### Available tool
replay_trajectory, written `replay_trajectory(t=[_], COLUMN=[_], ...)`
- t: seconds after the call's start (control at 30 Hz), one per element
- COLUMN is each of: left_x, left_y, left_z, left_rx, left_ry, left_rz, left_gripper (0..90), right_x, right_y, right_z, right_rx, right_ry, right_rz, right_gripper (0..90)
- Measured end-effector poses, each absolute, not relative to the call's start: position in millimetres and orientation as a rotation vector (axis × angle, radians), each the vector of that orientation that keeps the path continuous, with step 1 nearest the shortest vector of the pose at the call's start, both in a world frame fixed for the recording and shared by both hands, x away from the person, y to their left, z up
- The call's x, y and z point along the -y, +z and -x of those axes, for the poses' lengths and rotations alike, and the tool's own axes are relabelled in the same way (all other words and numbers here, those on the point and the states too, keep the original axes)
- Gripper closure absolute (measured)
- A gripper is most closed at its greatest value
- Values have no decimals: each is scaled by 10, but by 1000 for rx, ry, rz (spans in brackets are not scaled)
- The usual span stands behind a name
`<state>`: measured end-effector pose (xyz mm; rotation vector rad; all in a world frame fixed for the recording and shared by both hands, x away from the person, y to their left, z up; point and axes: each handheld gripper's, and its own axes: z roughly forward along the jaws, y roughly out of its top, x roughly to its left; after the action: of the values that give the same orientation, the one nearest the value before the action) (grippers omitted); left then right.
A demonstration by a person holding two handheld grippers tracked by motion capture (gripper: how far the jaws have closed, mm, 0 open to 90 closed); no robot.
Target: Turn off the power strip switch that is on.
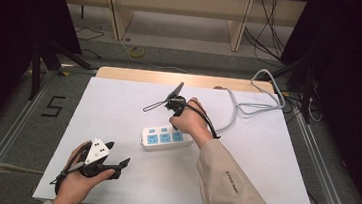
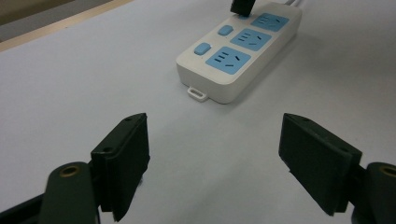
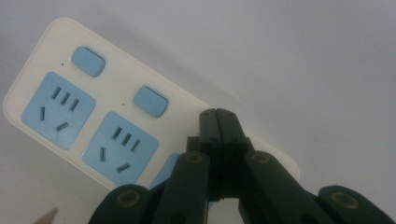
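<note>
I hold my right tool (image 3: 218,114) with its two black jaws pressed flat together, nothing between them. Its tip points down at the white power strip (image 1: 165,138), over the end of the strip nearest my right hand (image 1: 193,123). In the right gripper view the closed tip sits above the third blue socket, beside the place where that socket's switch would be; whether the tip touches the strip's surface I cannot tell. In the left gripper view the same black tip shows at the far end of the power strip (image 2: 243,56), right at its top face.

The power strip lies flat on the white worktop (image 1: 118,111), a little right of the middle, with its three blue sockets and small blue switches facing up. Its grey cable (image 1: 249,106) runs off the far right end, loops across the worktop and goes over the far right edge.

My left tool (image 2: 215,154) is spread wide, both jaws well apart and nothing between them. It rests low over the near left part of the worktop, well apart from the strip, and points toward the strip's near end. In the high view my left hand (image 1: 78,180) wraps around its body, with the grey three-cornered plate on top.
</note>
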<state>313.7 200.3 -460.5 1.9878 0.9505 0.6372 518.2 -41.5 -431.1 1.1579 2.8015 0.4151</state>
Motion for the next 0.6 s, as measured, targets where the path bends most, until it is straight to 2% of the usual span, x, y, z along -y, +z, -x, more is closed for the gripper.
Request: replay_trajectory(t=[0.6], left_x=[-2007], left_y=[-4607], left_z=[-3136], left_rx=[-952], left_ry=[639], left_rz=[-1988], left_gripper=[244], right_x=[533], right_y=[-4174], right_z=[-5116], right_rx=[-2754], right_ry=[557], right_rz=[-1146], right_gripper=[887])
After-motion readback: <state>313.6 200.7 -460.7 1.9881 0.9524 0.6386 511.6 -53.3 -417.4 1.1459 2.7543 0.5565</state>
